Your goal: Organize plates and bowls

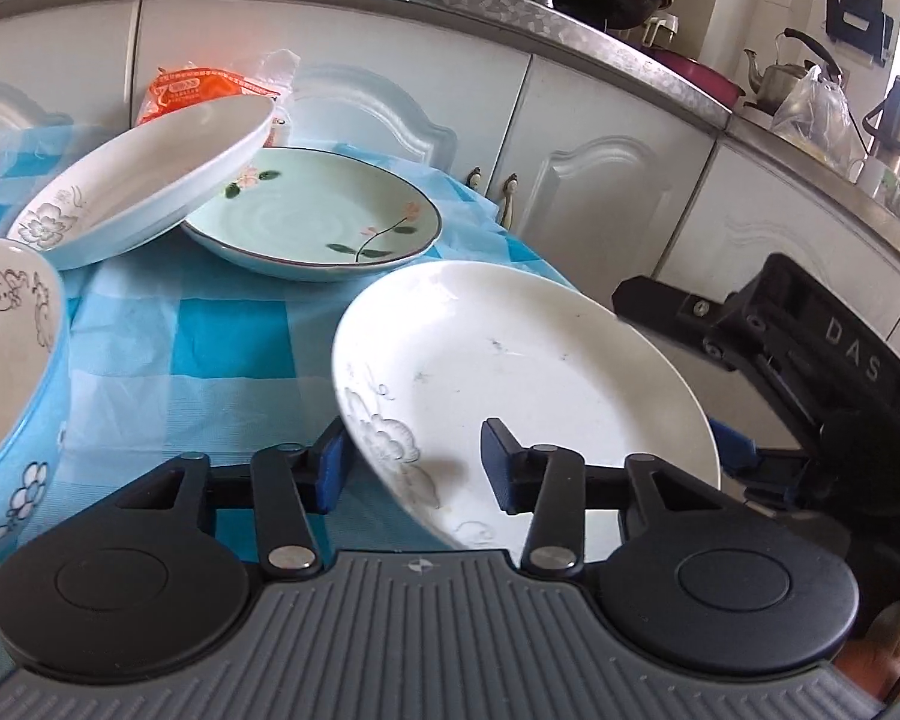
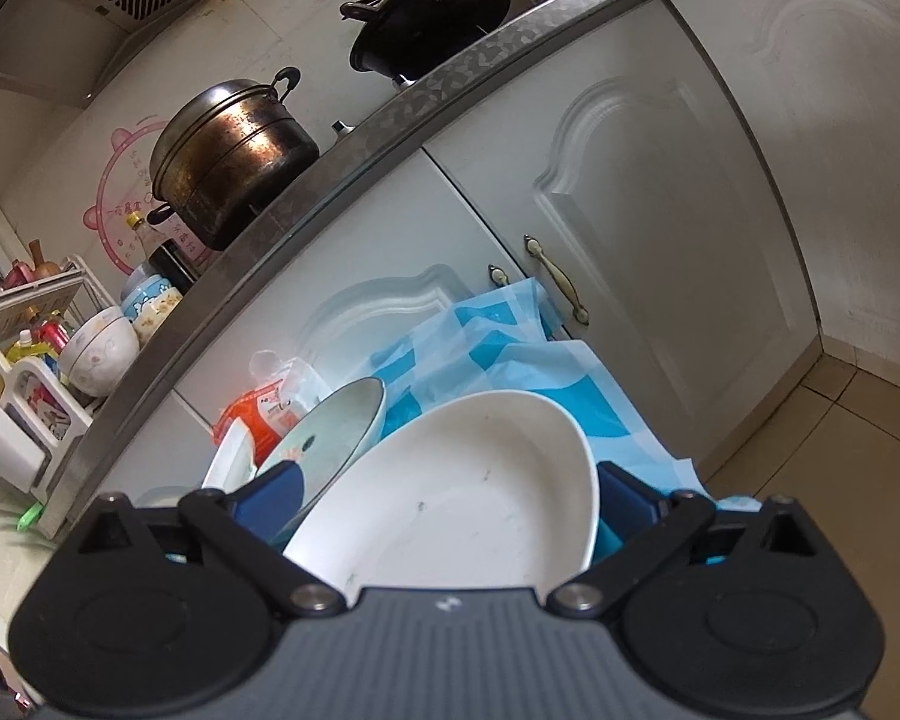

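Although both grippers crowd the same white plate (image 1: 510, 372), the left gripper (image 1: 414, 468) has the nearer claim on it: the plate's near rim runs between its two blue pads, one pad beneath the rim on the outer side and the other over the plate's inner face, with a gap showing, so the jaws stand half open around the rim and I cannot see them pressing on it. The plate sits tilted at the near corner of the blue checked tablecloth (image 1: 210, 336), its raised far edge toward the cabinet doors (image 1: 600, 180), and its rim crosses the left jaws at a slant. From the other side the right gripper (image 2: 444, 498) stands with its jaws wide, straddling the plate across its breadth; whether its pads touch the edges I cannot tell. The plate is shallow and white, with a grey flower pattern near the rim and a few dark smudges on its face. Beyond it lies a pale green plate (image 1: 312, 216) painted with flowers, and a second white plate (image 1: 150, 180) leans on that one's far left edge, suggesting a stack being built there. A blue bowl (image 1: 12, 360) stands to the left.
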### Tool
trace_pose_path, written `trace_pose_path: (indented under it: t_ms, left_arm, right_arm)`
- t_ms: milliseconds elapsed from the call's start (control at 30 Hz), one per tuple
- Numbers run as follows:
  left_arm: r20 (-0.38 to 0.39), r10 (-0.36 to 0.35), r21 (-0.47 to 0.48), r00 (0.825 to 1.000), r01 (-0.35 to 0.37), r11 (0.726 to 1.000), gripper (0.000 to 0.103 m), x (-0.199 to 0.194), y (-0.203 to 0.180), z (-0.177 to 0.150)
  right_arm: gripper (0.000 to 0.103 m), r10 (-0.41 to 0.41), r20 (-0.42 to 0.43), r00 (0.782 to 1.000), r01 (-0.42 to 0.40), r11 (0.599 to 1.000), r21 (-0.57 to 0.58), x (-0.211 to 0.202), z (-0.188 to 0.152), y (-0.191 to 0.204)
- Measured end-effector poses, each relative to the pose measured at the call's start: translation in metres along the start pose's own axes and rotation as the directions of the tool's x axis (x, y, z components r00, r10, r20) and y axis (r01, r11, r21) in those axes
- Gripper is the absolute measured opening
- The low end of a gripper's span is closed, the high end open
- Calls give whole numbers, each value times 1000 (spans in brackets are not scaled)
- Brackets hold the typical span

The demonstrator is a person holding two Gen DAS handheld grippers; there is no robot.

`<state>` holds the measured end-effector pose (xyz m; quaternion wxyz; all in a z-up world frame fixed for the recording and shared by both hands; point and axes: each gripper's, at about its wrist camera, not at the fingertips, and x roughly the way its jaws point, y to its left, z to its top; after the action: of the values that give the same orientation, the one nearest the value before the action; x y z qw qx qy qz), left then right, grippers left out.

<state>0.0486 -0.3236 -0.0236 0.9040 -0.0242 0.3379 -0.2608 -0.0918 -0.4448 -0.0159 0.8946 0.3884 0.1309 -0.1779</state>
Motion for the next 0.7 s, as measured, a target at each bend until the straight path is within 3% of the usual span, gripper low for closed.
trace_pose_path:
  t_ms: [200, 400, 700]
  left_arm:
    - [21, 20, 5, 1000, -21, 1000, 50, -1, 0, -3]
    - [58, 42, 16, 997, -43, 999, 43, -17, 0, -8]
    - [59, 46, 9, 997, -47, 999, 41, -52, 6, -21]
  right_arm:
    - [102, 34, -3, 999, -35, 999, -30, -4, 1, 1]
    - [102, 49, -3, 999, -49, 986, -161, -13, -5, 14]
    - [101, 89, -40, 995, -94, 983, -159, -41, -18, 20]
